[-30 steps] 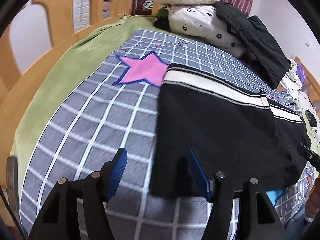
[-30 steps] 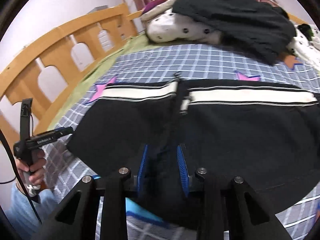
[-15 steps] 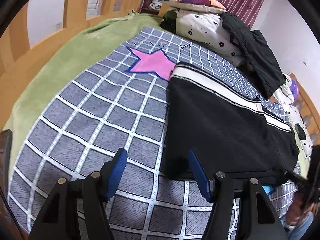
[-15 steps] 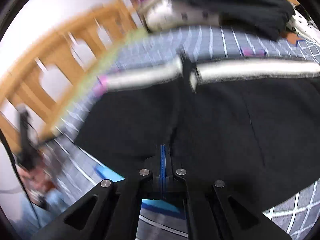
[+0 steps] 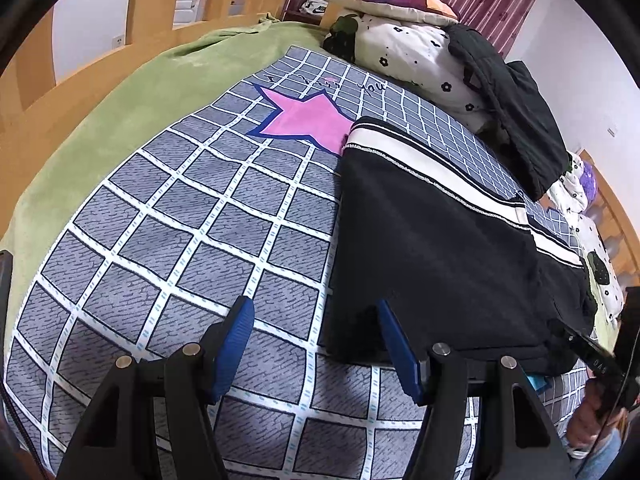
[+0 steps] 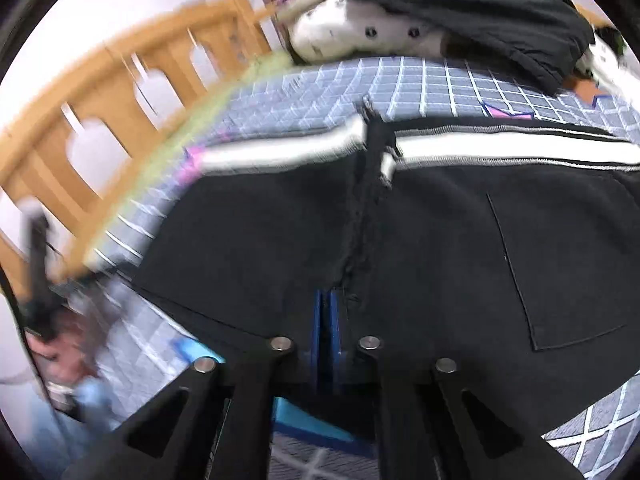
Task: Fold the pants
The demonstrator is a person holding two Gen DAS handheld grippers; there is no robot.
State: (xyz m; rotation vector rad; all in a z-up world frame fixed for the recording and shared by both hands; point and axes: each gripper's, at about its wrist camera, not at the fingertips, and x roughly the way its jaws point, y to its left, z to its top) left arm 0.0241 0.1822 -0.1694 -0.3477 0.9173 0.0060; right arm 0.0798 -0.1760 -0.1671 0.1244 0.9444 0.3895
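Black pants (image 5: 436,248) with a white side stripe lie across a grey checked bedspread (image 5: 168,240); they also fill the right wrist view (image 6: 460,240), stripe at the far side. My left gripper (image 5: 316,340) is open and empty, its fingers straddling the near left corner of the pants just above the bed. My right gripper (image 6: 326,312) is shut on the near edge of the pants by the middle seam. Its body shows at the right edge of the left wrist view (image 5: 600,364).
A wooden bed rail (image 6: 132,92) runs along the left. A green blanket (image 5: 120,112) lies beside the bedspread. Pillows (image 5: 412,52) and a dark jacket (image 5: 516,104) are piled at the far end. A blue patch (image 6: 304,416) shows under the pants' edge.
My right gripper closed on the near edge of the pants and has shifted, blurring its view. My left gripper stayed open and moved a little over the bedspread.
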